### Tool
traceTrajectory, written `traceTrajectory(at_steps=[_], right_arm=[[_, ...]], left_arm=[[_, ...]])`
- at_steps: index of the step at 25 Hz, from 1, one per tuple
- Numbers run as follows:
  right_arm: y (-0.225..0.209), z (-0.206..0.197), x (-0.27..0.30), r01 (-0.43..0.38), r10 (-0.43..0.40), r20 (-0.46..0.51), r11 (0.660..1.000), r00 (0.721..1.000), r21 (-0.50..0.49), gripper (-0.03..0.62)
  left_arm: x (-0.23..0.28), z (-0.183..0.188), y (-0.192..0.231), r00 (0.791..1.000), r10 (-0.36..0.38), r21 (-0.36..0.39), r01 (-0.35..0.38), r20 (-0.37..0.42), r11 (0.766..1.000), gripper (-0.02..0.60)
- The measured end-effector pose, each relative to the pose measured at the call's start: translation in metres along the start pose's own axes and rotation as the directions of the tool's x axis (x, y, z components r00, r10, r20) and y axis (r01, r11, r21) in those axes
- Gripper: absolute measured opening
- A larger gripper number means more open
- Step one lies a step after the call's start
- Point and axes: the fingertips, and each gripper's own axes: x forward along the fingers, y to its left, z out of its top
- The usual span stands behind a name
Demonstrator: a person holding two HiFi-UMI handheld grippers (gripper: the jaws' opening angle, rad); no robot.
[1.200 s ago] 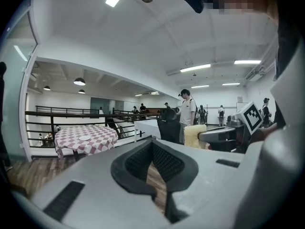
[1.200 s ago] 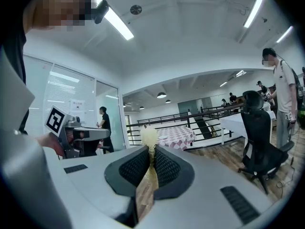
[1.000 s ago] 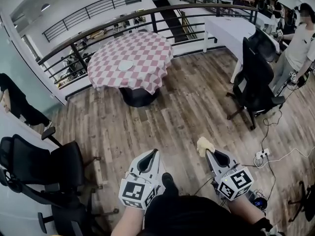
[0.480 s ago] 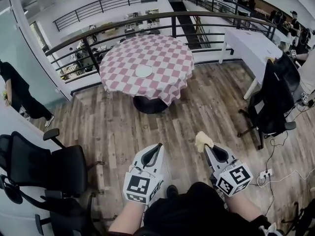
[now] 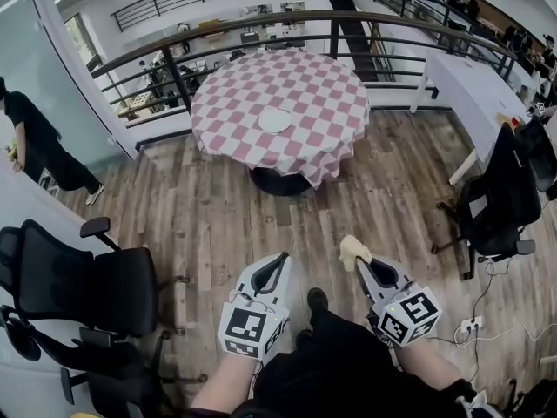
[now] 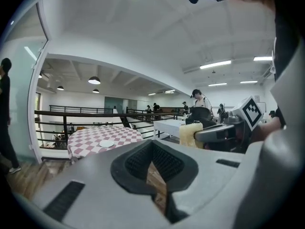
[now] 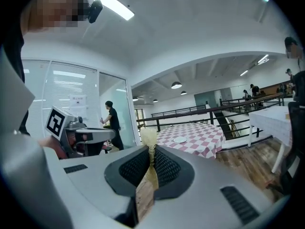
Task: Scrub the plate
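Two grey hand-held grippers show low in the head view, side by side above a wood-plank floor (image 5: pixel 218 207).

Left gripper (image 5: pixel 278 261): jaws together, with nothing between them.

Right gripper (image 5: pixel 359 266): jaws clamped on one pale yellow sponge (image 5: pixel 352 250), whose frayed end sticks out past the tips.

One small round white plate (image 5: pixel 275 121) lies near the middle of one round table draped in a red-and-white checked cloth (image 5: pixel 335 146). The plate is bare and is the only thing on the cloth. Plate and table stand ahead of the grippers across the floor, well apart from both. Each gripper view shows the same plate, small and far beyond its jaw tips.

One curved black metal railing (image 5: pixel 261 26) runs behind the round table.

One long white rectangular table (image 5: pixel 474 90) stands at the right, near the railing.

Two black mesh office chairs (image 5: pixel 70 281) stand at the left, one behind the other. At least one more black chair (image 5: pixel 509 194) stands at the right, beside the white table.

One person dressed in black (image 5: pixel 35 151) stands at the far left by a glass wall (image 5: pixel 52 77). More persons stand far off at the top right; their number cannot be told.
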Motion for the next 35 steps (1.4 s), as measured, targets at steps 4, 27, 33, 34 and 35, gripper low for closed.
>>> traceTrajectory(at_steps=[4, 27, 33, 34, 35], right_arm=[[-0.028, -0.003, 0.041, -0.020, 0.020, -0.003, 0.999, 1.000, 0.030, 0.032], [-0.163, 0.035, 0.192, -0.071, 0.075, -0.058, 0.995, 0.995, 0.070, 0.032], [-0.171, 0.031, 0.233, -0.045, 0.050, -0.072, 0.996, 0.996, 0.071, 0.032], [-0.166, 0.026, 0.236, -0.033, 0.038, -0.072, 0.997, 0.997, 0.070, 0.032], [-0.160, 0.024, 0.241, -0.019, 0.023, -0.072, 0.998, 0.997, 0.067, 0.032]], left_arm=[[0.039, -0.007, 0.028, 0.999, 0.012, -0.007, -0.012, -0.030, 1.000, 0.000], [0.207, 0.016, 0.143, 0.990, 0.092, -0.029, -0.096, -0.110, 0.995, 0.000], [0.231, 0.002, 0.182, 0.990, 0.073, -0.028, -0.077, -0.119, 0.997, 0.000], [0.229, -0.004, 0.187, 0.991, 0.063, -0.022, -0.066, -0.119, 0.998, 0.000], [0.227, -0.009, 0.193, 0.992, 0.053, -0.012, -0.054, -0.119, 0.998, 0.000]])
